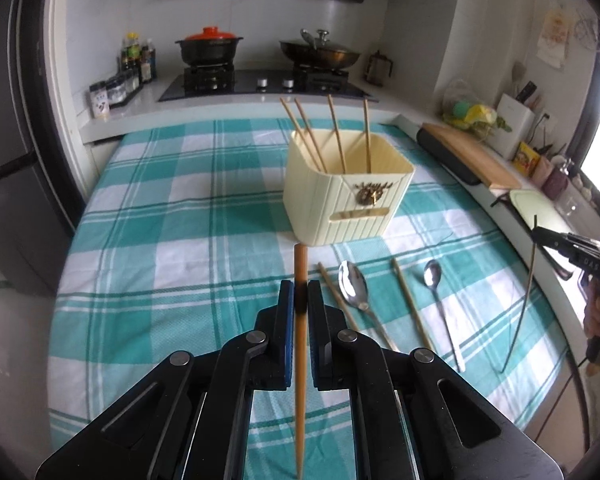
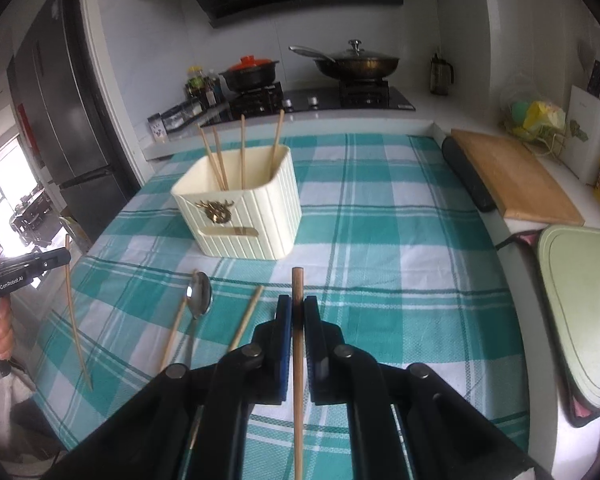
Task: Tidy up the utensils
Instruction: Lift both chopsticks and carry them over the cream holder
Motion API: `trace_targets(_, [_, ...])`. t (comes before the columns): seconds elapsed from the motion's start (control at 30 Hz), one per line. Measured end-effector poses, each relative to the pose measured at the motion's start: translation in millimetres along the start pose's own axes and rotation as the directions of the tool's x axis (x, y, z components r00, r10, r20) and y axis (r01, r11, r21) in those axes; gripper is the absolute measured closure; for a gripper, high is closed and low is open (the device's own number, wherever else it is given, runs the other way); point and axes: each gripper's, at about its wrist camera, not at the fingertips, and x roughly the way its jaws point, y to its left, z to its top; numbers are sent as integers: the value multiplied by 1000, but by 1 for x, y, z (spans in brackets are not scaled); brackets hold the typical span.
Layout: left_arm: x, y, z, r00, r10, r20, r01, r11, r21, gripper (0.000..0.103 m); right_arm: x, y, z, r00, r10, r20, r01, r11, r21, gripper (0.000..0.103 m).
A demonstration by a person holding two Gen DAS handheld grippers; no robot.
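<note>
My left gripper is shut on a light bamboo chopstick, held above the plaid cloth with its blunt end toward the cream holder. Several chopsticks stand in that holder. My right gripper is shut on a darker chopstick, also lifted off the cloth. Each view shows the other gripper at its edge, the right gripper and the left gripper, with its chopstick hanging down. On the cloth lie two spoons and two chopsticks.
A teal plaid cloth covers the counter. A wooden cutting board and a green board lie along the right side. Behind the holder is a stove with a red-lidded pot and a wok. A dark fridge stands at the left.
</note>
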Motion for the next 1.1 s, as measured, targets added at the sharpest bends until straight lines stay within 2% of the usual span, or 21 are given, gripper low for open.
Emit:
trace_targets(0.17, [-29, -3, -2, 998, -27, 59, 27, 1000, 2, 98, -35, 16, -1, 995, 1, 96, 3, 999, -36, 97])
trace_targets(0.37, [-49, -8, -3, 992, -56, 110, 57, 998, -9, 98, -57, 29, 1, 981, -13, 195, 25, 998, -57, 97])
trace_targets(0.47, [-57, -10, -2, 990, -50, 135, 51, 999, 1, 98, -64, 32, 3, 973, -14, 229, 26, 999, -48, 97])
trace_targets(0.67, [-66, -11, 2, 985, -53, 164, 55, 998, -8, 99, -71, 33, 11, 964, -17, 265, 28, 999, -38, 97])
trace_targets(1.1, [-81, -18, 21, 976, -67, 205, 62, 998, 31, 99, -78, 34, 30, 959, -21, 282, 38, 998, -55, 97])
